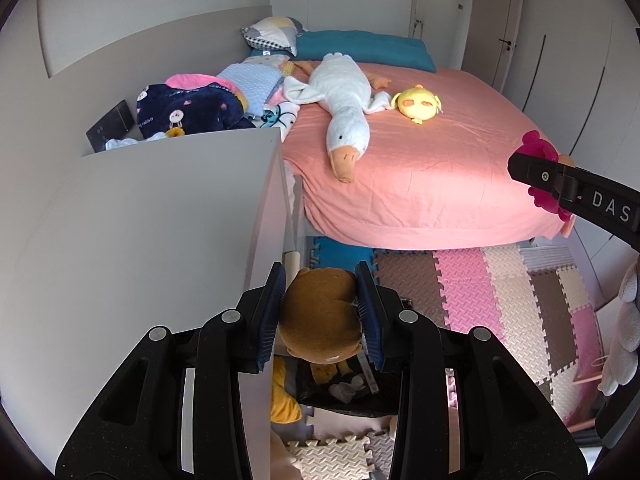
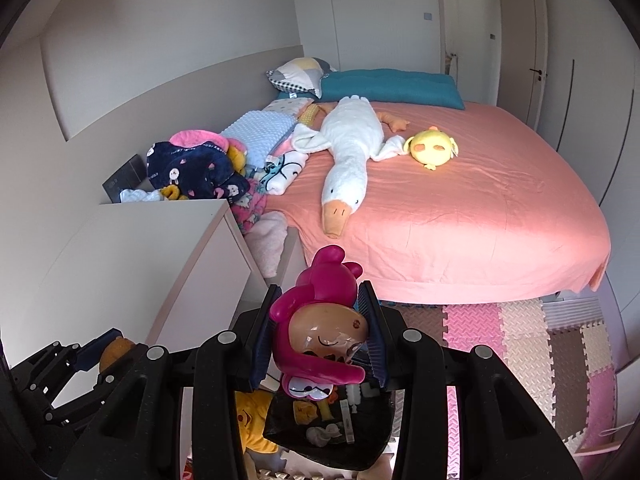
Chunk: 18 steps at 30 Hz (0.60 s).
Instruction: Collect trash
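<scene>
- Ahead of me, a bed (image 1: 420,152) in a salmon sheet against pale walls.
- White nightstand (image 1: 160,208) at my left.
- Foam puzzle mats (image 1: 500,300) cover the floor.

Both wrist views face the bed (image 1: 420,152) (from above its foot).

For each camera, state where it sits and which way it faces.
Left wrist: on the left hand-held gripper, facing the pink bed; its fingers clamp a brown plush toy; the right gripper's arm crosses the right edge.
Right wrist: on the right hand-held gripper, facing the same bed; it clamps a magenta doll; the left gripper shows lower left.
Shared: white goose plush, black trash bin.
</scene>
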{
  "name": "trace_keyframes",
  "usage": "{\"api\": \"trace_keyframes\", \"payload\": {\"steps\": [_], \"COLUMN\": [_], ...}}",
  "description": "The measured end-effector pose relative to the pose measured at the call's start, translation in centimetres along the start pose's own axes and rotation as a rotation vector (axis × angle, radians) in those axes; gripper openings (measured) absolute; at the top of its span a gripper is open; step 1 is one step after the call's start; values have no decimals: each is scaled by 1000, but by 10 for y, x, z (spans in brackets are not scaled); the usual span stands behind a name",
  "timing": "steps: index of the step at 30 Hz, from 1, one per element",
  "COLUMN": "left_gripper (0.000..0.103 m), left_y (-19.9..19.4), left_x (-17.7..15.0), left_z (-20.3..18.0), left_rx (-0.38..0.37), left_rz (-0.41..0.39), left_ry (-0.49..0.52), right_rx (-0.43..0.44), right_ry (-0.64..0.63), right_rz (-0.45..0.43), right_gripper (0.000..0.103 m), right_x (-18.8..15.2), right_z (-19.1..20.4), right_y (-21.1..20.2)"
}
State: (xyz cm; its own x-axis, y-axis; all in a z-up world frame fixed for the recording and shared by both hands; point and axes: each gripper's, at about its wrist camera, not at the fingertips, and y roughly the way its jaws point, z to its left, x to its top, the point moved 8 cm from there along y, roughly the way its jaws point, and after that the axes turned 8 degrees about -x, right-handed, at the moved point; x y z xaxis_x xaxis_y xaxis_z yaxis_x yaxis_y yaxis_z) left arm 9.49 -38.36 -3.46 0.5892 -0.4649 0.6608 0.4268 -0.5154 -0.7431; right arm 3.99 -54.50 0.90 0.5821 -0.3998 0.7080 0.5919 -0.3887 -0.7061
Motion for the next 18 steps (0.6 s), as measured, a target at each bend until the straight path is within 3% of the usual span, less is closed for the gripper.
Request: {"api": "trace_keyframes", "payload": {"steps": [1,2,3,4,18], "left_gripper": [43,72,89,96,96], "left_y": [1,3,3,0,-3], "left_x": [-1,-2,-1,-1,-4], "left_z": [-3,-5,-7,-7,4], "left_rx": [-14,-28,-31,-30,3], "left_rz": [4,15,11,-14,-16], "left_ry": [-2,-4,-10,-14,-33], "right_rx": [9,26,39,50,10], "right_ry": [12,32,48,55,20], "right_rz": [4,-3,-16,-22,-45], "right_gripper": [54,66,87,99,100], "right_x": [1,4,6,8,11], "right_z": [-1,-3,-5,-7,-7], "right_y": [2,2,2,1,-3]}}
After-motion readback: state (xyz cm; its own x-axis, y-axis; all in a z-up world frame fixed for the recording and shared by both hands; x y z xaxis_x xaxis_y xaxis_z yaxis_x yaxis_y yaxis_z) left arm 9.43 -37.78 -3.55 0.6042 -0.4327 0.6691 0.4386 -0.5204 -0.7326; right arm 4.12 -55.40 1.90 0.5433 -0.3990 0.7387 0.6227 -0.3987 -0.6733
